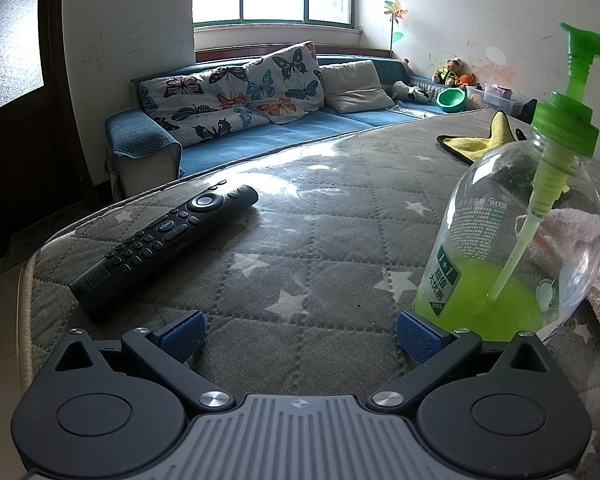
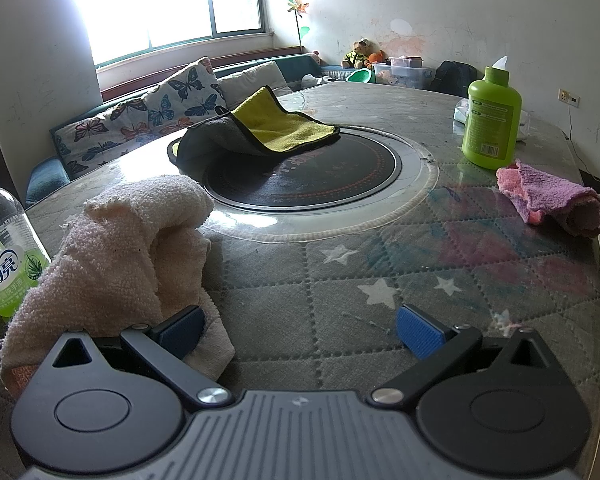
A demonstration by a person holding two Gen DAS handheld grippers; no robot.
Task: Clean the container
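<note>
1. Quilted grey star-patterned cloth under a clear sheet is seen covering a round table (image 2: 380, 264), with a blue sofa (image 1: 260, 128) and a bright window behind it.
2. A clear pump bottle (image 1: 516, 232), holding green liquid in its lower part, is seen upright on the table near its front edge; this landmark is taken as the container to be cleaned.
3. The left gripper (image 1: 298, 332) is held low over the cloth just left of the bottle, its jaws spread wide with nothing between them; its right pad (image 1: 418, 336) is just beside the bottle's base, and contact cannot be told.
4. A black remote control (image 1: 164, 248) is laid well left of the bottle.
5. A pale pink towel (image 2: 128, 256) is bunched directly right of the bottle.
6. The right gripper (image 2: 300, 332) is also spread wide and holds nothing; its left finger (image 2: 180, 330) is seen against the towel's near edge.
7. A yellow-and-grey cloth (image 2: 260, 128) is draped over the black inset disc (image 2: 320, 176) beyond the bottle.
8. A green capped bottle (image 2: 490, 120) and a purple-pink rag (image 2: 556, 200) are placed far right of the pump bottle.
</note>
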